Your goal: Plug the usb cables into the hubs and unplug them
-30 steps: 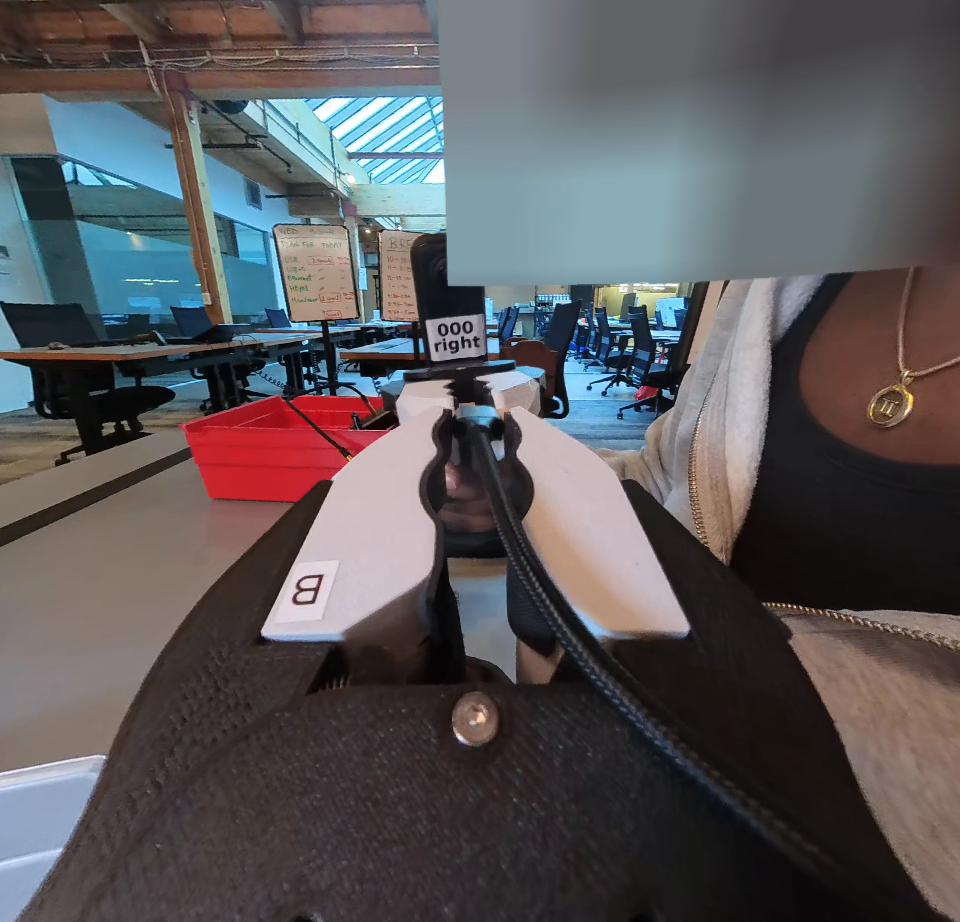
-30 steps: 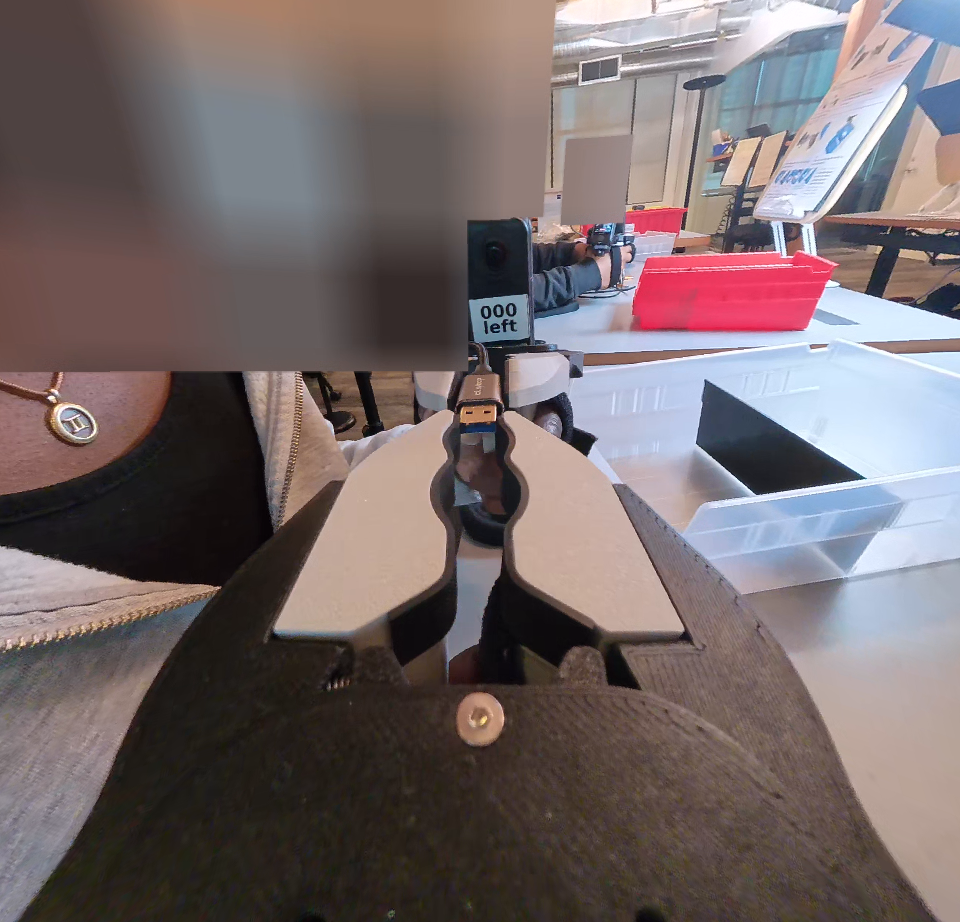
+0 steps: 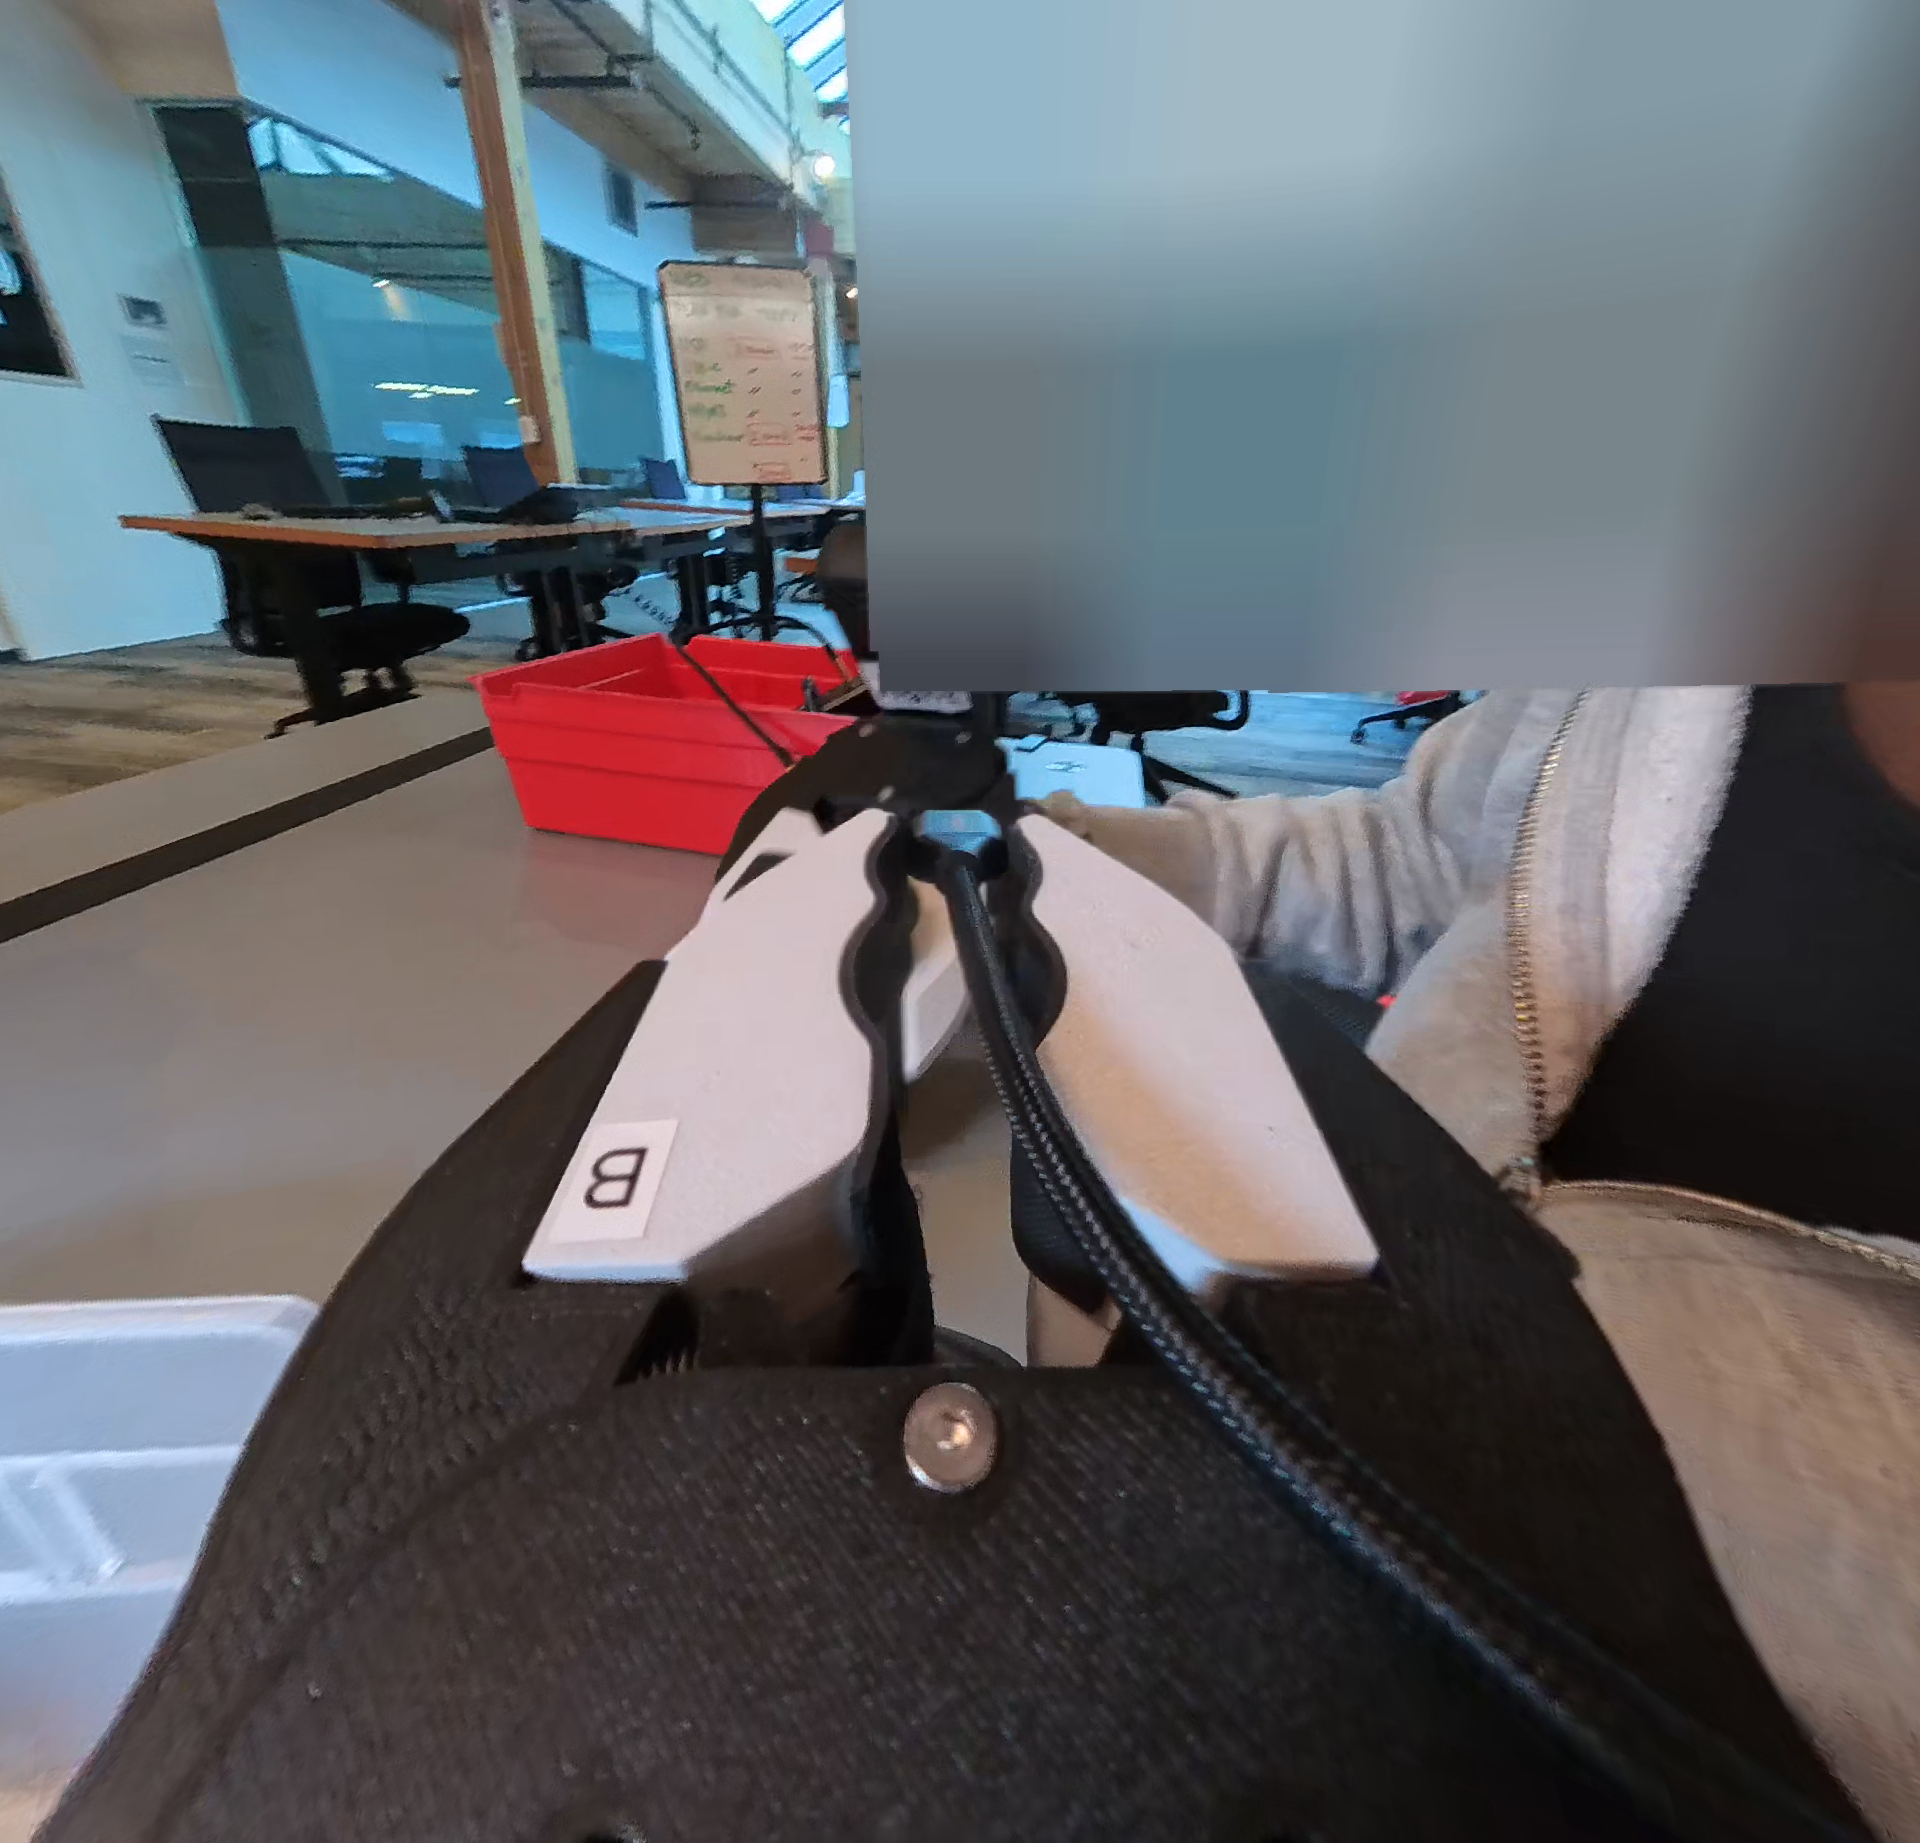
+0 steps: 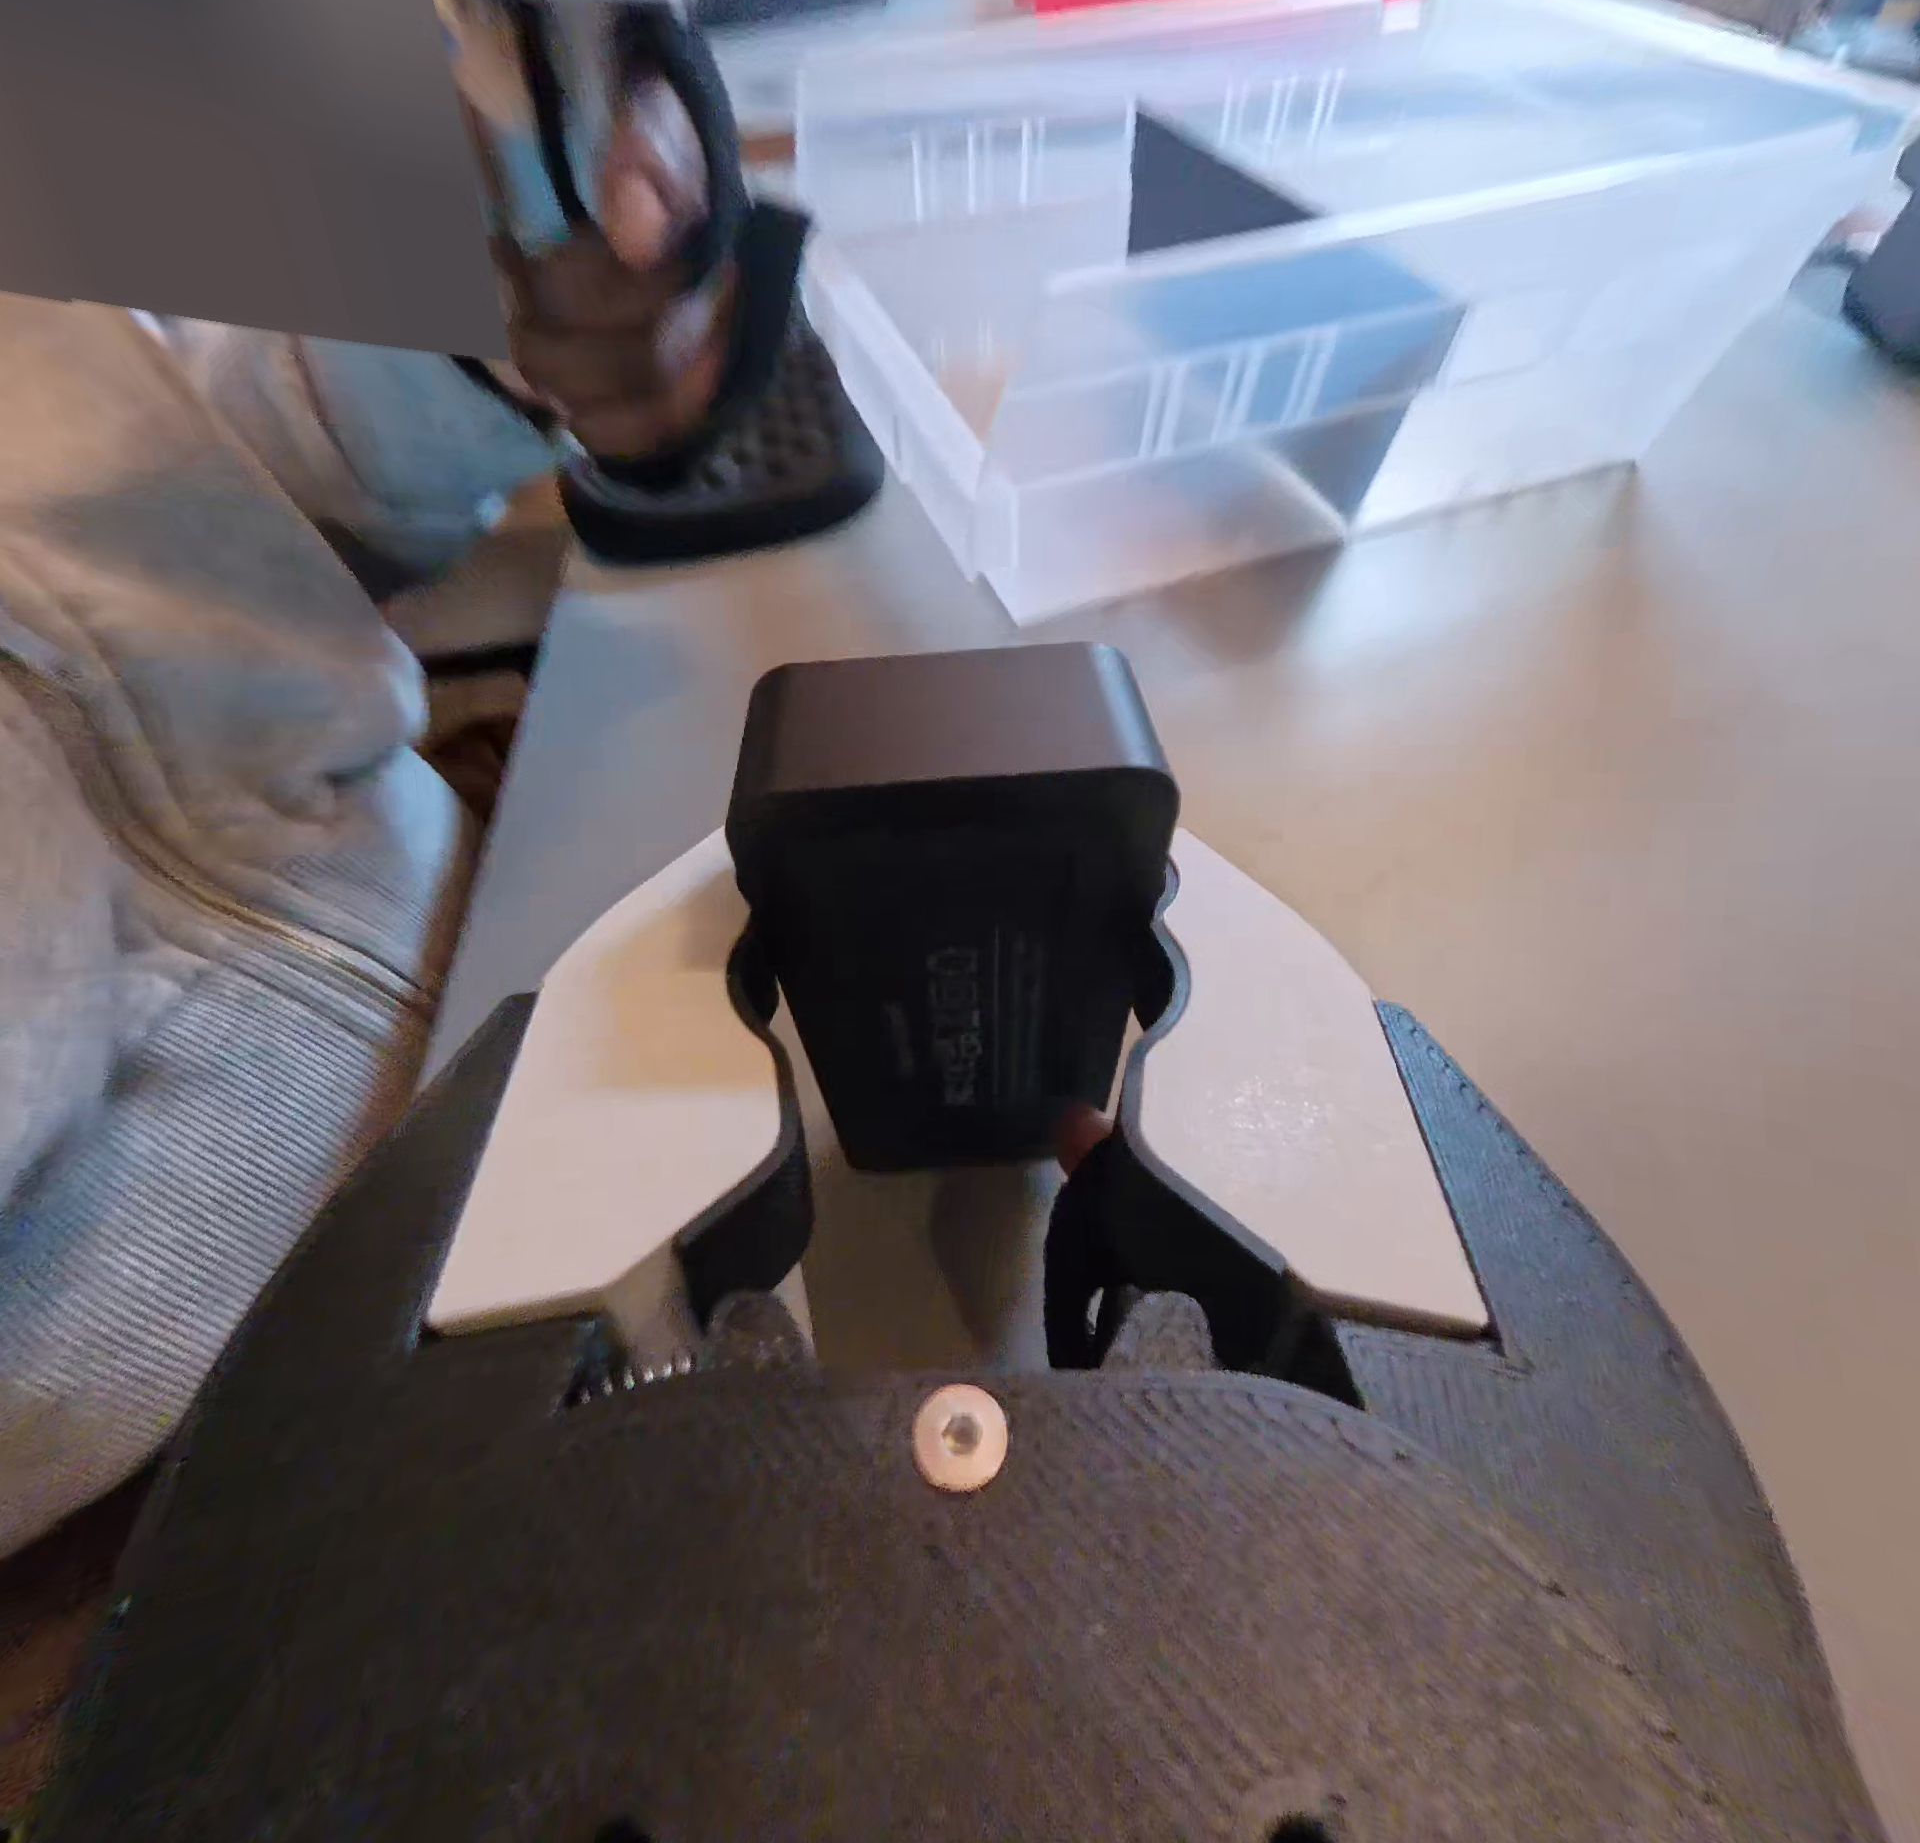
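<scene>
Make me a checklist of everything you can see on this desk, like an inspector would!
Surface: grey table, mostly bare.
Job's things: black hub held between the right tool's fingers; USB plug at the left tool's tips.
Clutter: clear plastic bins; red bin.
Grippers: left tool shut on the plug; right tool shut on the hub.
Cables: black braided cable runs back between the left tool's fingers.
Surroundings: office desks, chairs, whiteboard; person in a grey hoodie.
</scene>
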A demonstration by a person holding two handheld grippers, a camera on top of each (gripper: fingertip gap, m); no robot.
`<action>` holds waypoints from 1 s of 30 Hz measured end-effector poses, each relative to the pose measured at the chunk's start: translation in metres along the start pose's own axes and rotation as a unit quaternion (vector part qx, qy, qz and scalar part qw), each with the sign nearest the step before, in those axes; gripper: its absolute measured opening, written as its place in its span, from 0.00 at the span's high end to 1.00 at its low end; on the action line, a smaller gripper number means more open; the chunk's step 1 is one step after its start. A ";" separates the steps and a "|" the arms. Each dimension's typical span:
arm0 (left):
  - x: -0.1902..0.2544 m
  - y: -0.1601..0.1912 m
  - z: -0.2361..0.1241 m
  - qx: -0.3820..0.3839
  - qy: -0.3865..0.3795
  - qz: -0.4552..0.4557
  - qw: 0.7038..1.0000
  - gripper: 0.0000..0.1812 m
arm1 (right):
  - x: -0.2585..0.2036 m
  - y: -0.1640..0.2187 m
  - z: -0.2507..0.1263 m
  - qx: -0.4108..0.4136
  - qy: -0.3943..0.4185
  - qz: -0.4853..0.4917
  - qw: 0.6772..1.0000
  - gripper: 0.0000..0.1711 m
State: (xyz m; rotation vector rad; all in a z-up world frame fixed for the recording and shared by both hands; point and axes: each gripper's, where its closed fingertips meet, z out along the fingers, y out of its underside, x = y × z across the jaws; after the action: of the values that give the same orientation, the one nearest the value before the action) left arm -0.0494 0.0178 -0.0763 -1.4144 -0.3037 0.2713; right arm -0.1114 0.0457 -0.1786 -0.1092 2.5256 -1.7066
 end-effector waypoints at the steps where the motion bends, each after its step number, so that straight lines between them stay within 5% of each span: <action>1: -0.003 0.002 0.002 -0.007 -0.012 0.003 1.000 0.90 | -0.005 -0.011 -0.005 0.036 -0.014 0.009 0.999 0.60; 5: -0.007 0.001 0.014 -0.002 -0.043 -0.018 0.999 0.90 | -0.027 -0.068 -0.037 0.221 -0.076 0.053 0.971 0.60; 11: 0.010 -0.002 0.036 -0.010 -0.041 -0.001 0.999 0.90 | -0.047 -0.096 -0.052 0.322 -0.129 0.079 0.934 0.60; 30: 0.025 0.009 0.048 -0.059 -0.012 0.036 0.998 0.90 | -0.061 -0.093 -0.036 0.240 -0.084 0.013 0.967 0.60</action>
State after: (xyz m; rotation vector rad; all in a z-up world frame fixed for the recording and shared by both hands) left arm -0.0435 0.0719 -0.0775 -1.5416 -0.2931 0.3343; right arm -0.0548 0.0512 -0.0771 -0.1733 1.9248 -2.1368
